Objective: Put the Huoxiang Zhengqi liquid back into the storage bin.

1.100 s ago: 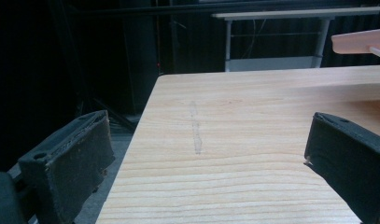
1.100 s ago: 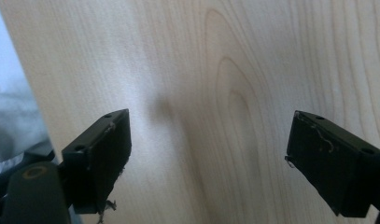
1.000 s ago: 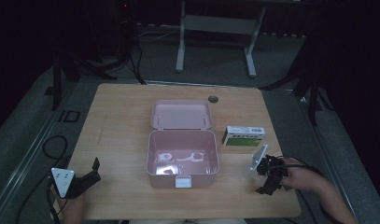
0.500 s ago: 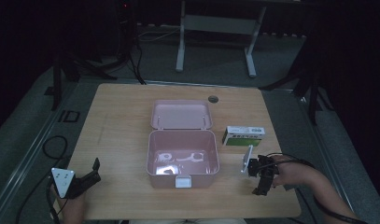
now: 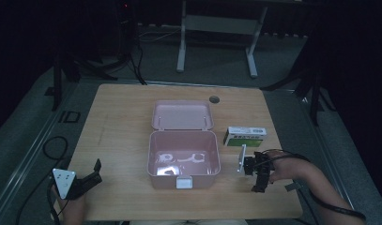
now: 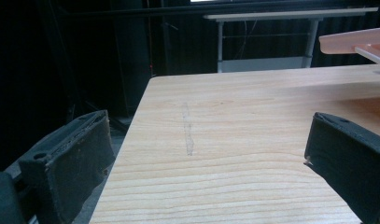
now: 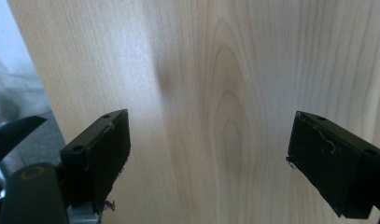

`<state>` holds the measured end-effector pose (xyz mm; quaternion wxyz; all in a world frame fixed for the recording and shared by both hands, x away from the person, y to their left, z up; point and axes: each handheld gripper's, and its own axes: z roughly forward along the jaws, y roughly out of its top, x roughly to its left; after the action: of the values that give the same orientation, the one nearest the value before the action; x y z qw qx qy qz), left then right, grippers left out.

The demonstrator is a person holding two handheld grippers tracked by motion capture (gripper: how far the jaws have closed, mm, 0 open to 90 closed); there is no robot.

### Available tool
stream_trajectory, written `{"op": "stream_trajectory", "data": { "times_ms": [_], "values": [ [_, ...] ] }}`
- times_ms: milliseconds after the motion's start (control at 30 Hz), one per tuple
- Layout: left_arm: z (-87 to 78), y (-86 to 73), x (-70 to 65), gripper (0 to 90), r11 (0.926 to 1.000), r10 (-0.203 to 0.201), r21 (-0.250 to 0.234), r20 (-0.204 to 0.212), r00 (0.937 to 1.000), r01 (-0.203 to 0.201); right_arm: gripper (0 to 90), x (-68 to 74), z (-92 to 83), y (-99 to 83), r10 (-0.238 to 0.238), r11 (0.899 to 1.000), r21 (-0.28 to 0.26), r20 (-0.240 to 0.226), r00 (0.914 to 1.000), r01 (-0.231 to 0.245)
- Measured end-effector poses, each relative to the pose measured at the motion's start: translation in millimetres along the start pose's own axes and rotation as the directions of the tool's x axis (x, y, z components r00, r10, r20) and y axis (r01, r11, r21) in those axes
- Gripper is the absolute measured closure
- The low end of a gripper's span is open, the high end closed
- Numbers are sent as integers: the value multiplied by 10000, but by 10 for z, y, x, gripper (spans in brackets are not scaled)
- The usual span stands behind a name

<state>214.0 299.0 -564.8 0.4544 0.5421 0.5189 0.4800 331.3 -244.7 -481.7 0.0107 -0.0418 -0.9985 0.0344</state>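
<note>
Right gripper [image 5: 260,180] is wide open over bare wood, so I'd swing it onto the green-and-white cardboard box [image 5: 245,136] squarely, then into the open pink plastic case [image 5: 184,159].

Black padded jaws, grey three-cornered plate [image 5: 63,180], trailing black cables

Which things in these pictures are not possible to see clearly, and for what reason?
- Print on the green and white carton, high view: too small to read.
- White items inside the pink box, high view: glare and small size hide what they are.
- Pink lid, left gripper view: cut off by the right edge.
</note>
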Motion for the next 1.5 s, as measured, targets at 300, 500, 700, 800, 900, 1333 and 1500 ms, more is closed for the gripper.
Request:
{"op": "stream_trajectory", "data": {
  "times_ms": [300,500,700,800,900,1333,1500],
  "values": [
    [1,0,7,11,10000,-68,0,93,9999,68,130,-119,-86,104,-60,9995,-303,62,10000,62],
    [2,1,1,11,10000,-38,18,133,9999,38,140,-201,-189,122,-184,9985,-506,227,9996,196],
    [3,1,3,11,10000,-69,21,183,9998,68,152,-245,-266,132,-292,9980,-552,253,9993,306],
    [4,1,3,10,10000,-52,30,188,9998,51,172,-268,-315,137,-454,9972,-579,437,9980,479],
    [4,1,1,11,10000,-66,18,192,9998,65,173,-285,-358,141,-484,9971,-571,478,9977,511],
    [3,1,4,11,10000,-75,28,197,9998,75,233,-465,-556,140,-313,9969,-694,815,9962,370],
    [4,1,4,11,10000,-66,39,201,9998,65,247,-580,-661,135,-193,9966,-783,993,9949,272]
  ]
}}
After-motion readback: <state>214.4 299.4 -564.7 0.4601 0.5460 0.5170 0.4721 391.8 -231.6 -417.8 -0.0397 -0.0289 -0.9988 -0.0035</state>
